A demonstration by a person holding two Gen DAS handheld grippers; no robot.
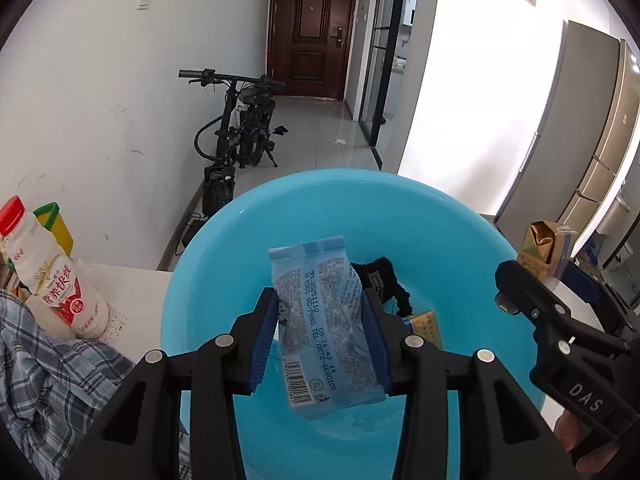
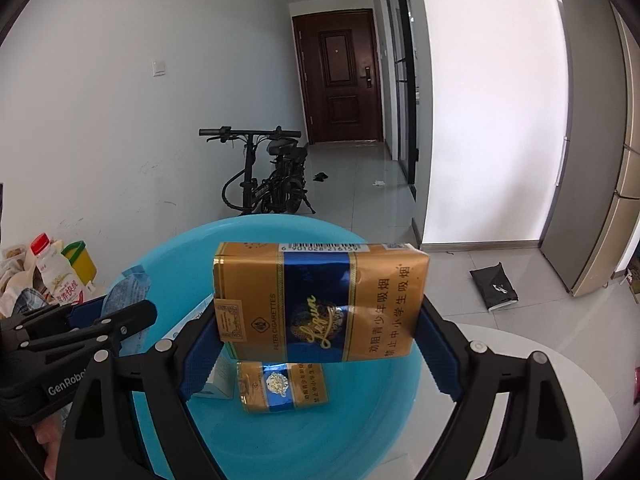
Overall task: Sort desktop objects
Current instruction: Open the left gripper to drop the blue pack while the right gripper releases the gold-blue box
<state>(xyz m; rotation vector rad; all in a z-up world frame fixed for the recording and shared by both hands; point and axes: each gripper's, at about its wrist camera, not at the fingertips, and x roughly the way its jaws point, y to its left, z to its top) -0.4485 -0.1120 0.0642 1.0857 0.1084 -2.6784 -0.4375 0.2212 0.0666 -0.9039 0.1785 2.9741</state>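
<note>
— What is under you?
— A big blue bowl (image 1: 460,240), right below my jaws.
— And what do you hold?
— My right gripper (image 2: 320,320) squeezes a stiff, light gold box (image 2: 320,300) by its ends. My left gripper (image 1: 320,328) pinches a soft, crinkly blue packet (image 1: 320,320) by its sides.

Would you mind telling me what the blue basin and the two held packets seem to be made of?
Blue basin: probably smooth plastic, with soft glare. Light blue packet: likely thin printed film, crinkled and crimped on top. Gold cigarette pack: seemingly paper in clear glossy wrap, metallic print.
</note>
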